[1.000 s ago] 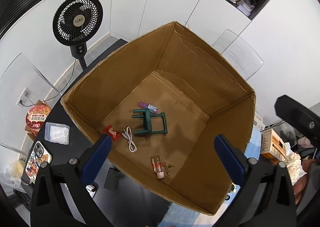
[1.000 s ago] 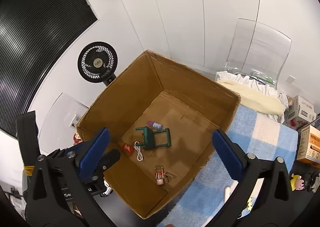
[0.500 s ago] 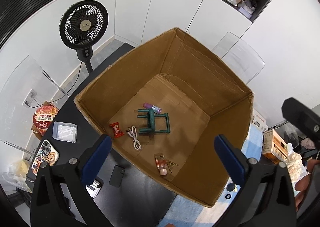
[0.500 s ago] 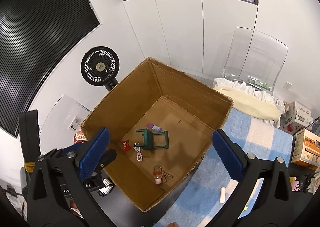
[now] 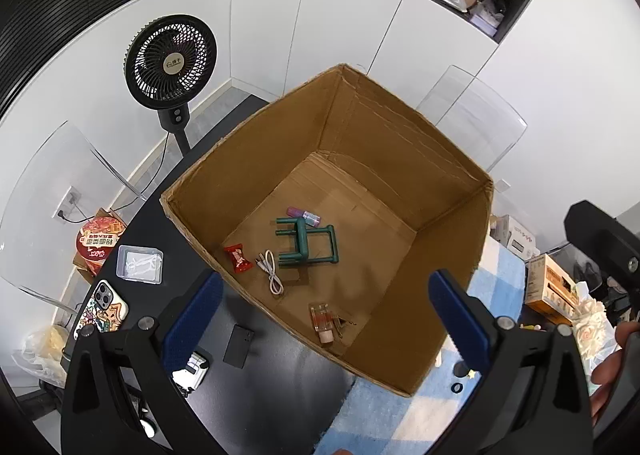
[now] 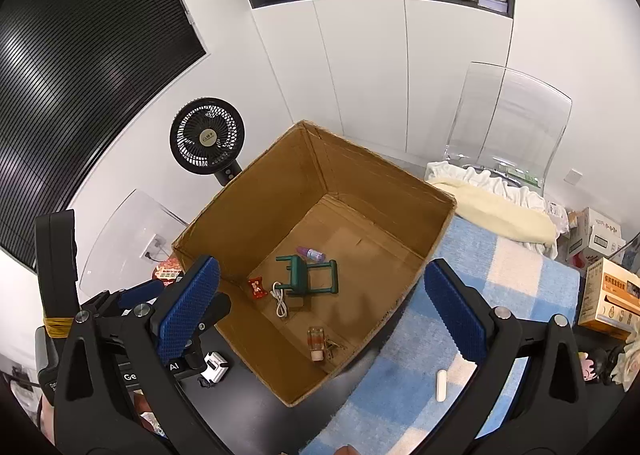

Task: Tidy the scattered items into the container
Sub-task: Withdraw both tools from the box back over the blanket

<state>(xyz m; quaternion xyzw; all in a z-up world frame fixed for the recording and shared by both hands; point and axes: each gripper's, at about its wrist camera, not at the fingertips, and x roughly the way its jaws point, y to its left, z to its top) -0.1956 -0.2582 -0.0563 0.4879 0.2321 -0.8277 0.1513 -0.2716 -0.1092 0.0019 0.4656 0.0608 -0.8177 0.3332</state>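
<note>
A large open cardboard box [image 5: 452, 255] [image 6: 256, 199] stands on the table. Inside lie a green toy stool [image 5: 306, 241] [image 6: 306, 275], a purple tube [image 5: 304, 213], a red sweet wrapper [image 5: 238, 258], a white cable [image 5: 271, 273] and a small clear bottle [image 5: 321, 319]. My left gripper [image 5: 326, 319] is open and empty, high above the box's near side. My right gripper [image 6: 320, 319] is open and empty, above the box's near corner. A small white stick [image 6: 441, 385] lies on the blue-and-white cloth [image 6: 500, 283].
Left of the box on the black table are a clear plastic case [image 5: 140, 265], a phone [image 5: 102, 307], a black card [image 5: 239, 345] and a small white device [image 5: 194, 369]. A black fan [image 5: 170, 59] stands behind. Clear chairs and cartons surround the table.
Both grippers have risen and pulled back from the box, so it looks smaller and more of the table shows. Both stay open and empty.
</note>
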